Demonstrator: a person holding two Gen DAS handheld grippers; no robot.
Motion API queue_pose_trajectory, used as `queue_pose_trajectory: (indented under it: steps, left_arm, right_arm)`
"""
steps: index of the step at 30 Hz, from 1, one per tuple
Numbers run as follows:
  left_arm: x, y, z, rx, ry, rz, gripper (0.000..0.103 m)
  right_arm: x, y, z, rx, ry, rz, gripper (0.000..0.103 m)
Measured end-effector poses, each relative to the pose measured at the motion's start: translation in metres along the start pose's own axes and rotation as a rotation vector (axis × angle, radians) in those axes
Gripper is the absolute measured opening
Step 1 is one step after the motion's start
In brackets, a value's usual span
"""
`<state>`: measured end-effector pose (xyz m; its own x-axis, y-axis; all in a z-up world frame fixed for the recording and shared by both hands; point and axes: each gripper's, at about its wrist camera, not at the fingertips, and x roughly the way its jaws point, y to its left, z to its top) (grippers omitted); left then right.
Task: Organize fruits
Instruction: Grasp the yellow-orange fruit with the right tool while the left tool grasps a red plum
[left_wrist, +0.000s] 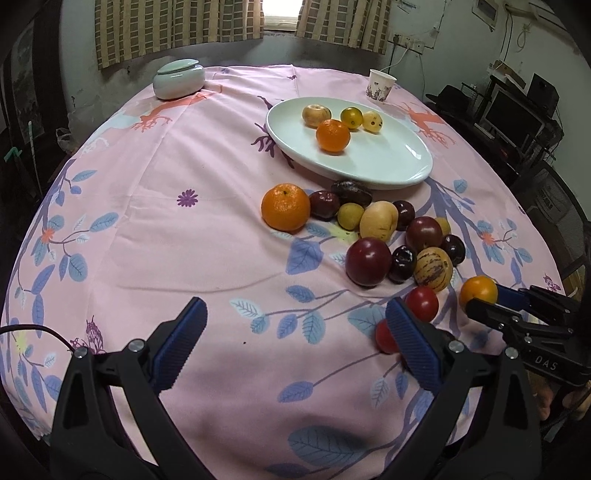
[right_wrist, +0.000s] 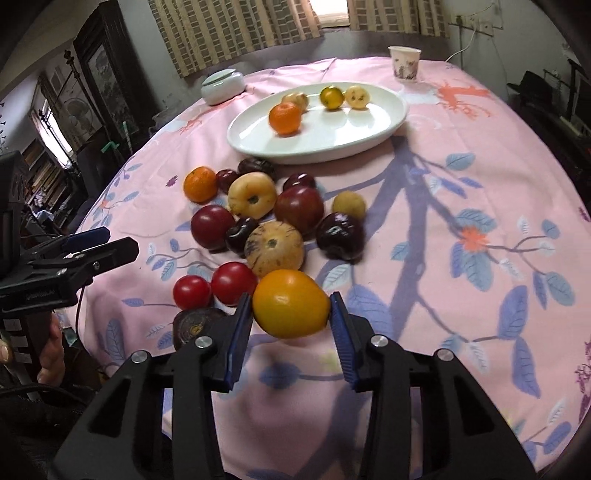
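Observation:
My right gripper (right_wrist: 291, 300) is shut on a yellow-orange round fruit (right_wrist: 291, 303) at the near edge of the fruit pile; both blue pads press its sides. The left wrist view shows the same fruit (left_wrist: 478, 291) and the right gripper (left_wrist: 484, 295) at the right. My left gripper (left_wrist: 295, 302) stands wide open over bare cloth, with a red tomato (left_wrist: 384, 336) behind its right finger and another (left_wrist: 423, 302) just beyond. The pile holds an orange (left_wrist: 285, 207), dark plums and yellow striped fruits. A white oval plate (left_wrist: 388, 162) carries an orange (left_wrist: 332, 135) and three small yellowish fruits.
A pale lidded jar (left_wrist: 179, 79) and a paper cup (left_wrist: 380, 85) stand at the far edge of the round table with its pink flowered cloth (left_wrist: 166, 240). A dark fruit (right_wrist: 195, 323) lies beside my right gripper's left finger. A hand (right_wrist: 51, 350) holds the left gripper.

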<state>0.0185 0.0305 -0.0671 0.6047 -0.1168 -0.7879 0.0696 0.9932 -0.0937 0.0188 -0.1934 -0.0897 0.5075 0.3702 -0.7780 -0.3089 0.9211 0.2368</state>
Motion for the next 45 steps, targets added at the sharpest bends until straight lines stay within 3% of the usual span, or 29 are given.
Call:
queue_pose_trajectory:
  steps: [9,22,23,26,29,31,32,45]
  left_arm:
    - [0.039,-0.031,0.007,0.092,0.064,0.021,0.099]
    - [0.073,-0.041,0.016,0.108,0.106,0.036,0.098]
    - [0.074,-0.041,0.018,0.103,0.106,0.029,0.097]
    - [0.079,-0.043,0.021,0.092,0.120,-0.034,0.071]
    - [0.079,-0.048,0.019,0.108,0.103,-0.046,0.063]
    - [0.076,-0.050,0.018,0.111,0.097,-0.073,0.050]
    - [0.074,-0.051,0.018,0.108,0.099,-0.102,0.038]
    - [0.049,-0.033,0.014,0.060,0.071,-0.102,0.038]
  right_arm:
    - [-0.011,-0.020,-0.009,0.068,-0.005,0.016,0.043]
    - [-0.016,-0.026,-0.011,0.094,-0.011,0.042,0.043]
    - [-0.018,-0.026,-0.011,0.097,-0.015,0.043,0.043]
    - [-0.020,-0.027,-0.011,0.102,-0.023,0.044,0.043]
    - [-0.020,-0.027,-0.011,0.104,-0.021,0.045,0.043]
    - [-0.021,-0.027,-0.012,0.103,-0.024,0.047,0.043]
    - [-0.021,-0.027,-0.012,0.103,-0.025,0.049,0.043]
    - [-0.019,-0.021,-0.007,0.110,-0.013,0.051,0.043]
